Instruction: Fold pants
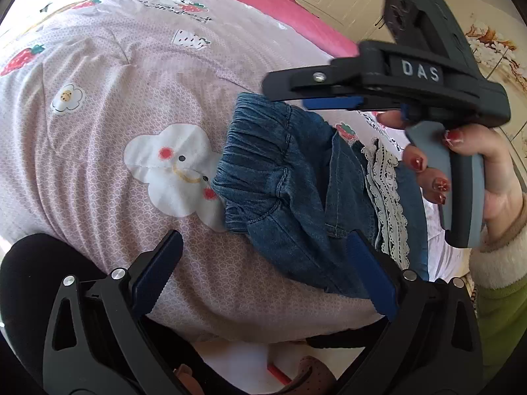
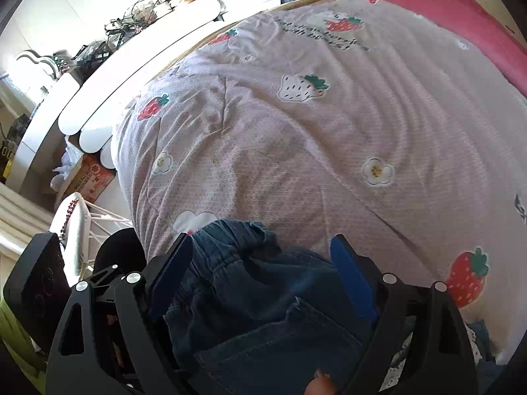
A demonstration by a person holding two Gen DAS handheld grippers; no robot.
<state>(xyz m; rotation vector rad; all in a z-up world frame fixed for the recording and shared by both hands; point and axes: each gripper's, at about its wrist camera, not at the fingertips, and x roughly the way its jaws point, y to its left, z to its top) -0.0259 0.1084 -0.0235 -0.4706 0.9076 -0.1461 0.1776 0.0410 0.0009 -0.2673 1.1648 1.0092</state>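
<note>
Pink strawberry quilt carries my folded denim pants, waistband toward its cloud print; right tongs gape directly above them, nearer than my left tongs, also apart

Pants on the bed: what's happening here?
A person with a hand-held gripper in each hand is folding small denim pants on a pink strawberry-print quilt. The pants lie bunched, elastic waistband toward the cloud print, lace trim showing. The left hand-held gripper is open at the near edge, holding nothing. The right hand-held gripper is open above the waistband.
</note>
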